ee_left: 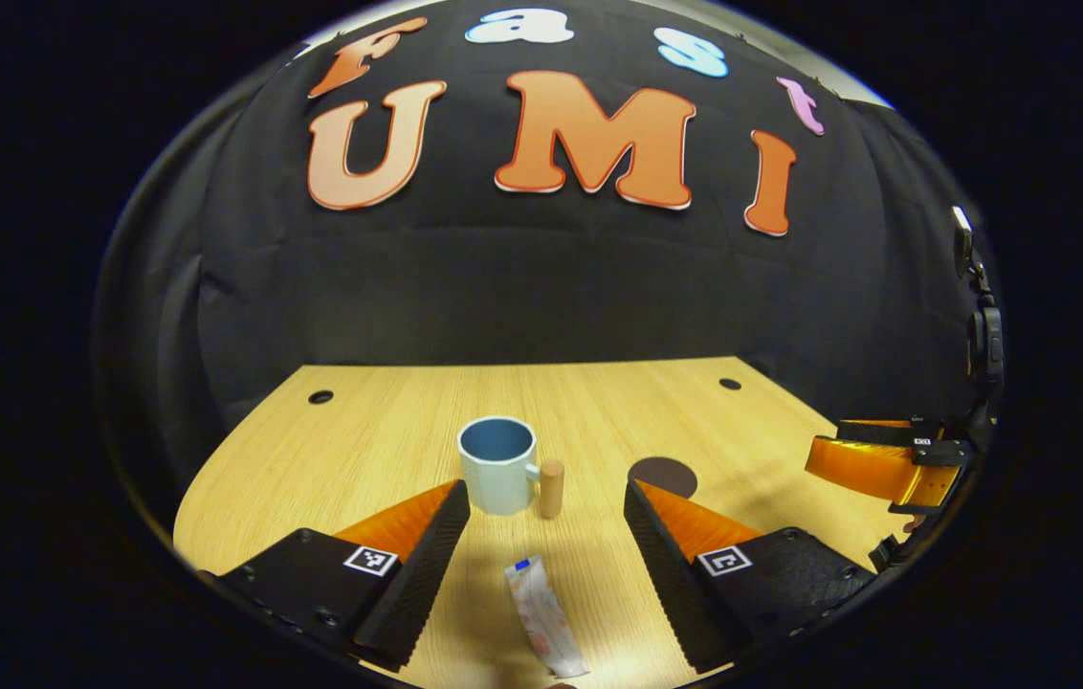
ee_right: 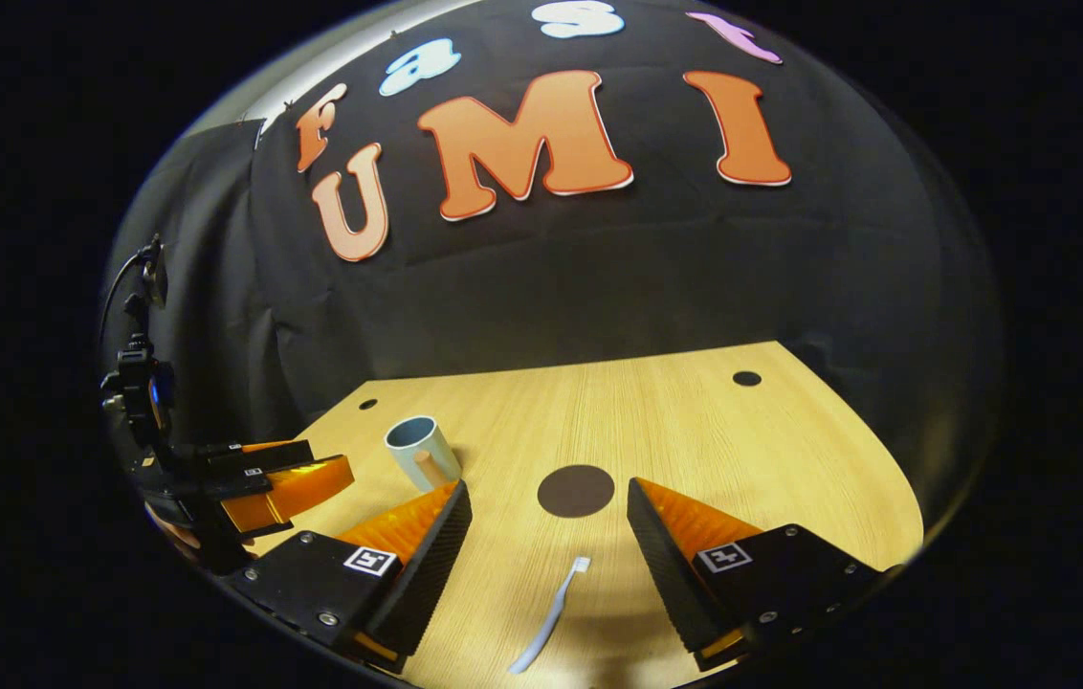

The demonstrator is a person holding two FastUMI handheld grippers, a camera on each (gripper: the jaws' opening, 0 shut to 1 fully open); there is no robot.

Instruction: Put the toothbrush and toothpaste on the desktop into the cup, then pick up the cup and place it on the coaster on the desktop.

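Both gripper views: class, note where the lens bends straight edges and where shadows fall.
Left gripper view: the desktop back edge bows; shadow lies beside the cup, toward the toothpaste. Right gripper view: the desktop's edge curves; soft shadow sits under the toothbrush.

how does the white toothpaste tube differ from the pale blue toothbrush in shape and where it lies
The white toothpaste tube is flat and broad with a blue end; the pale blue toothbrush is thin and slightly curved with a white head. The toothpaste tube lies between the left gripper's open fingers; the toothbrush lies between the right gripper's open fingers. Both lie flat on the wooden desktop, outside the cup, ungripped.
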